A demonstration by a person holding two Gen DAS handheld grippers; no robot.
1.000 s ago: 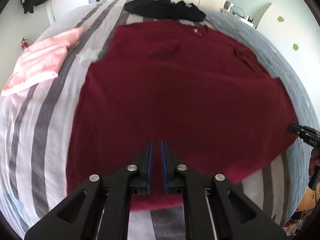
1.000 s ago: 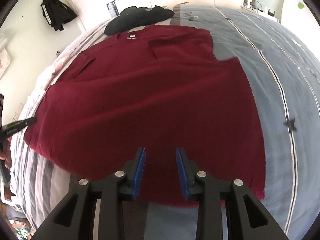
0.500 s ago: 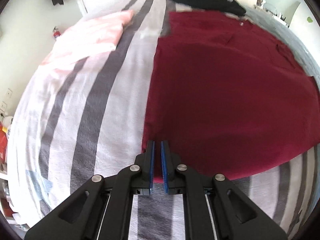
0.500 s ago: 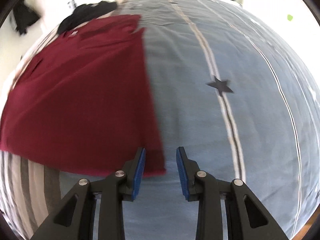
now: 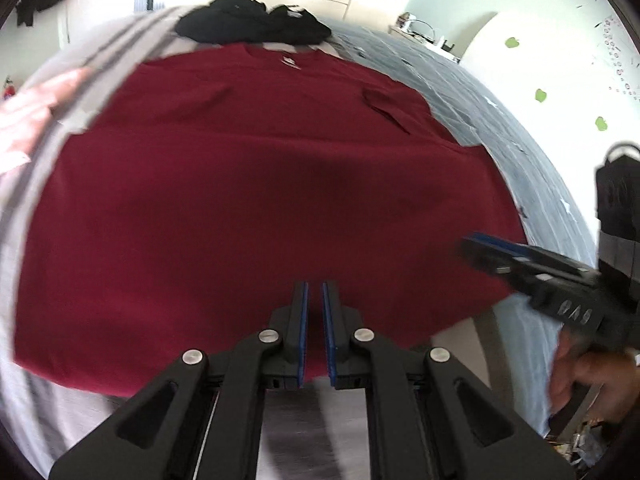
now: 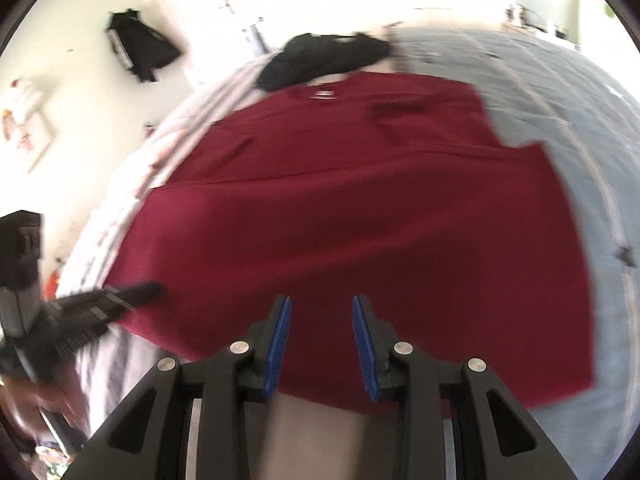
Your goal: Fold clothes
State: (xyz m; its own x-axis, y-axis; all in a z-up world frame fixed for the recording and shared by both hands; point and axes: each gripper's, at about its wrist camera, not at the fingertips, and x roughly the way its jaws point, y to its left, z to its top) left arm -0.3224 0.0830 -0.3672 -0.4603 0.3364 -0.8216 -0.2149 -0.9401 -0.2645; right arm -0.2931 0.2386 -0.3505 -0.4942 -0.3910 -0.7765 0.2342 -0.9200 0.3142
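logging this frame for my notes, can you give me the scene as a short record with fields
surface: bed
main garment: dark red t-shirt, spread flat, collar at the far end
other clothes: black pile beyond the collar; pink garment at the bed's left edge
left gripper: shut, empty, over the shirt's near hem
right gripper: open, empty, over the near hem
fold state: no body fold yet

The left gripper (image 5: 314, 308) tilts down over the near hem of the maroon shirt (image 5: 272, 200), blue pads nearly together, gripping nothing. The right gripper (image 6: 322, 320) hangs beside it over that hem, jaws parted and empty.
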